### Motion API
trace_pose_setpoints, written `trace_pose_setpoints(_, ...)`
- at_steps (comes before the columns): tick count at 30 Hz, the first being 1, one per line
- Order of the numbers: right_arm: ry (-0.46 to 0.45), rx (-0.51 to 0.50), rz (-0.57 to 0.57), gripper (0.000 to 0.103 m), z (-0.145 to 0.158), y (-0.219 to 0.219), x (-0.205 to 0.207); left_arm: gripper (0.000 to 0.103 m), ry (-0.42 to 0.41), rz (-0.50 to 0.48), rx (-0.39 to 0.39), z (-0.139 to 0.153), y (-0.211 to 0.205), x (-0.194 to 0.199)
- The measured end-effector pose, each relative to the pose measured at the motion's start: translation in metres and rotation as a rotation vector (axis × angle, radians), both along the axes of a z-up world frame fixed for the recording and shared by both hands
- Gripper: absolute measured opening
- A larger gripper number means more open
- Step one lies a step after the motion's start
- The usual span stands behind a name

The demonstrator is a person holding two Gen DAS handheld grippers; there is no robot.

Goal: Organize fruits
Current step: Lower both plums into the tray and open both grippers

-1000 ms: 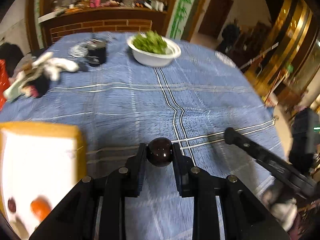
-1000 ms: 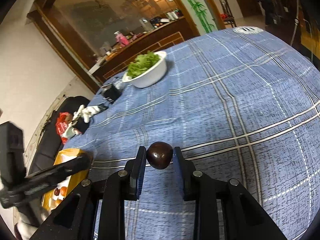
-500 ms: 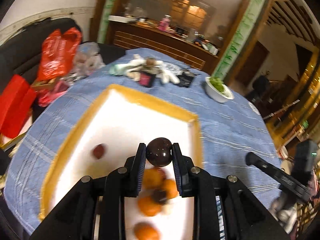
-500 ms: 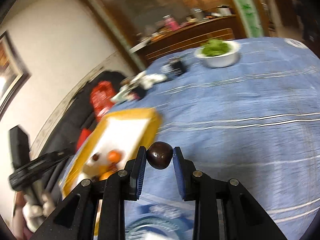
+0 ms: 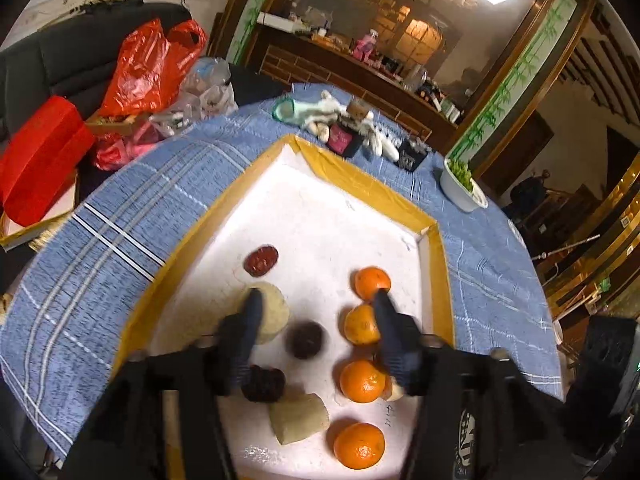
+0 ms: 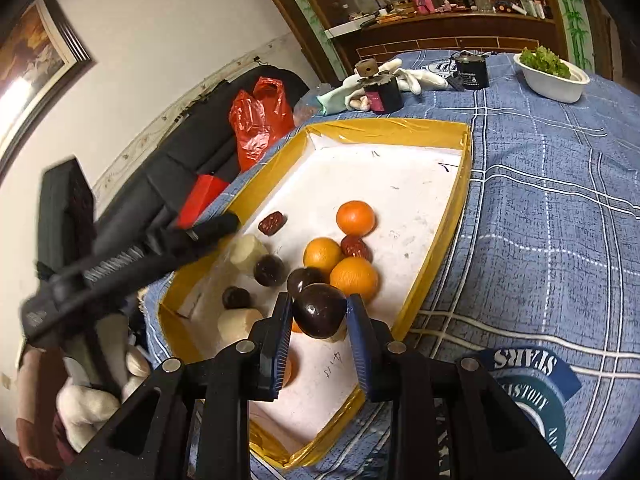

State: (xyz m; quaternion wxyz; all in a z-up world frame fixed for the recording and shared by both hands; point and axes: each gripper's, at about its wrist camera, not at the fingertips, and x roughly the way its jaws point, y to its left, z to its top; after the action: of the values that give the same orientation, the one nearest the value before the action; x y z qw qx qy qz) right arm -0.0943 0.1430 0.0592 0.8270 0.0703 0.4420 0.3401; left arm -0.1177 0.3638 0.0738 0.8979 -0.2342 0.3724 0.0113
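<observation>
A white tray with a yellow rim (image 5: 376, 196) (image 6: 452, 208) lies on the blue checked tablecloth. It holds several oranges (image 5: 372, 282) (image 6: 355, 218), red dates (image 5: 261, 259) (image 6: 272, 223), pale root pieces (image 5: 272, 314) (image 6: 246, 254) and dark round fruits. My left gripper (image 5: 316, 304) is open above the tray; a dark round fruit (image 5: 306, 340) (image 6: 269, 269) lies on the tray floor between its fingers. My right gripper (image 6: 318, 312) is shut on a dark round fruit (image 6: 319, 310) over the tray's near part.
A white bowl of greens (image 5: 462, 186) (image 6: 552, 74) stands beyond the tray. Gloves, small dark jars (image 6: 384, 92) and clutter lie at the table's far side. Red bags (image 5: 148, 68) and a black sofa are off the table's left edge.
My left gripper has opened and let its dark fruit drop onto the tray floor. My right gripper has moved over the tray, still shut on its dark fruit.
</observation>
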Motion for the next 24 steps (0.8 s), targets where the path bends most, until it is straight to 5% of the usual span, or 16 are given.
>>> trace_pose_setpoints(6,-0.07,-0.051,-0.02,0.032,0.013,0.01,0.0,0.07,-0.039,0.016,0.007,0.014,0.007,-0.016)
trace_pose_setpoints(14,0.109,-0.043,0.072,0.046,-0.013,0.052,0.023,0.072,-0.072,0.026,0.034,0.022,0.015,-0.03)
trace_pose_setpoints(19,0.116,0.002,-0.034,0.049,-0.008,0.05,0.062,0.077,-0.087,0.053,0.035,0.024,0.026,-0.039)
trace_pose_setpoints(24,0.083,0.078,-0.056,0.054,0.017,0.023,0.053,0.077,-0.104,0.066,0.104,0.03,0.023,-0.044)
